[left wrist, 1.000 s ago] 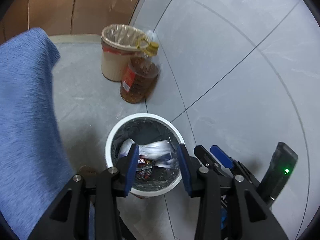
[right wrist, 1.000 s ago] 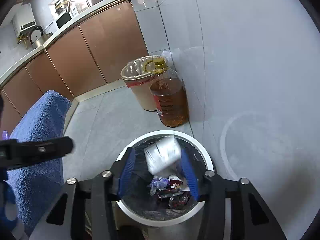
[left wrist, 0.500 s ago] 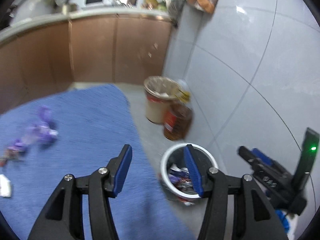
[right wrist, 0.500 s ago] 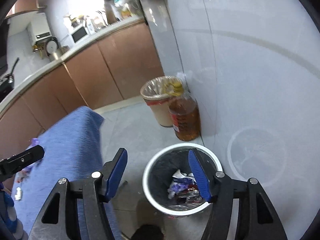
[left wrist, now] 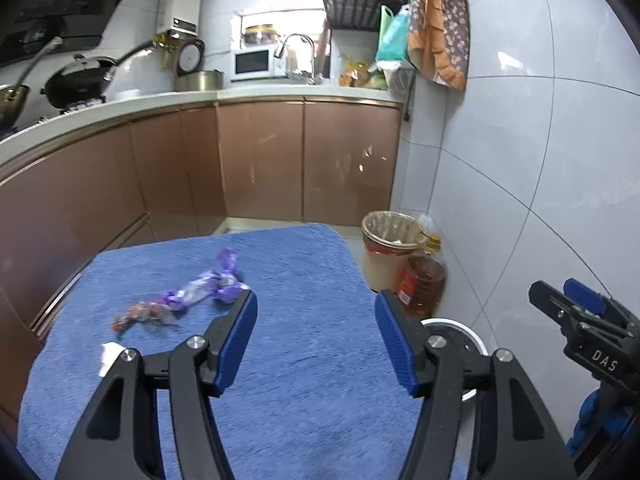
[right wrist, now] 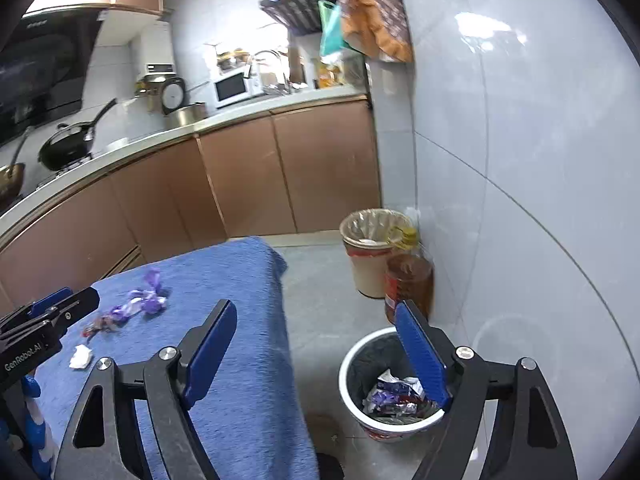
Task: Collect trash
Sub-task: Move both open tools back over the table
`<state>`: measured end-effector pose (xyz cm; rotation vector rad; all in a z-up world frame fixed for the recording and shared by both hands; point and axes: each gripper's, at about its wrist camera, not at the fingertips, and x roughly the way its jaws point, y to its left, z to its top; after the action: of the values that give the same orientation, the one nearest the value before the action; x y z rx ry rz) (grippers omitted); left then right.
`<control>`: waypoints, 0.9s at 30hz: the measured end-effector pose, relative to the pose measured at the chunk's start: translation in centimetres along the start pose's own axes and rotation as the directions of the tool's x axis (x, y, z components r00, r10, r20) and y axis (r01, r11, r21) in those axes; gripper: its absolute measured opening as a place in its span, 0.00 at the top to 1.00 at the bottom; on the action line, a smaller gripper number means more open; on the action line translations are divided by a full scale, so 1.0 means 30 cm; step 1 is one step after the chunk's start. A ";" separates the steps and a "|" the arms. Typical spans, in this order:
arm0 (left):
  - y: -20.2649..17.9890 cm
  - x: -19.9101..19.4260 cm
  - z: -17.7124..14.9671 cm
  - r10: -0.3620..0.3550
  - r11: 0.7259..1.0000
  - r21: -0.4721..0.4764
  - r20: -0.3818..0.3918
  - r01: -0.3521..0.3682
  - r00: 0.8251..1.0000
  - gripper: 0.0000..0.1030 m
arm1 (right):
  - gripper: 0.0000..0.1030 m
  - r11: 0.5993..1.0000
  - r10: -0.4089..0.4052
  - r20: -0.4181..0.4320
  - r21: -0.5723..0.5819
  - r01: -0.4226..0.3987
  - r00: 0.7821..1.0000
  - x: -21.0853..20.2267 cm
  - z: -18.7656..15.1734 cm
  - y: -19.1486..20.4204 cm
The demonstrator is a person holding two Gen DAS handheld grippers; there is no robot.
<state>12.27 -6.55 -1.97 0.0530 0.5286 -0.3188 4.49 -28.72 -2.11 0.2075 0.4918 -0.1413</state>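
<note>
- We are holding both tools over the blue worktop (left wrist: 304, 344), between a drop and the next pick-up, as we judge it.
- The left hand-held gripper (left wrist: 316, 338) is spread with nothing between its pads; its jaws have just been opening.
- The right hand-held gripper (right wrist: 316, 354) is spread too, bare and just opened further, hanging partly over the white bin (right wrist: 352, 364) on the floor.
- That bin is already holding crumpled wrappers (right wrist: 394, 396).
- More trash is lying on the worktop: purple wrappers (left wrist: 208, 286), a reddish wrapper (left wrist: 138, 314) beside them, and a white scrap (left wrist: 109, 354) near the left edge; the reddish one is blurred, so what it is stays a guess.
- Next, we are thinking each gripper needs to reach left, come down over one piece and close on it, pinching low since wrappers are flat and slippery.
</note>
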 end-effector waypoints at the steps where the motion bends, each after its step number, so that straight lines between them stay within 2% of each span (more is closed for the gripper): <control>1: 0.010 -0.018 -0.006 0.013 1.000 0.003 0.010 -0.013 1.000 0.42 | 0.20 1.000 0.007 0.005 -0.013 -0.007 1.000 -0.011 0.000 0.021; 7: 0.073 -0.090 -0.043 0.053 0.999 -0.007 0.035 -0.053 0.998 0.41 | 0.11 0.998 0.024 0.022 -0.054 -0.023 0.999 -0.055 -0.005 0.110; 13: 0.128 -0.140 -0.077 0.080 0.997 -0.026 0.048 -0.079 0.996 0.38 | 0.01 0.995 0.007 0.045 -0.100 -0.002 0.999 -0.095 -0.030 0.180; 20: 0.183 -0.190 -0.111 0.107 0.994 -0.039 0.073 -0.104 0.992 0.33 | 0.00 0.987 -0.013 0.068 -0.156 0.023 0.998 -0.128 -0.058 0.253; 27: 0.234 -0.232 -0.128 0.139 0.989 -0.060 0.107 -0.134 0.984 0.32 | 0.00 0.984 0.001 0.075 -0.176 0.012 0.997 -0.150 -0.063 0.292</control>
<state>6.90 2.61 -2.01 0.0200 0.4210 -0.1724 1.32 -19.42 -0.13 0.0276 0.4278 -0.1094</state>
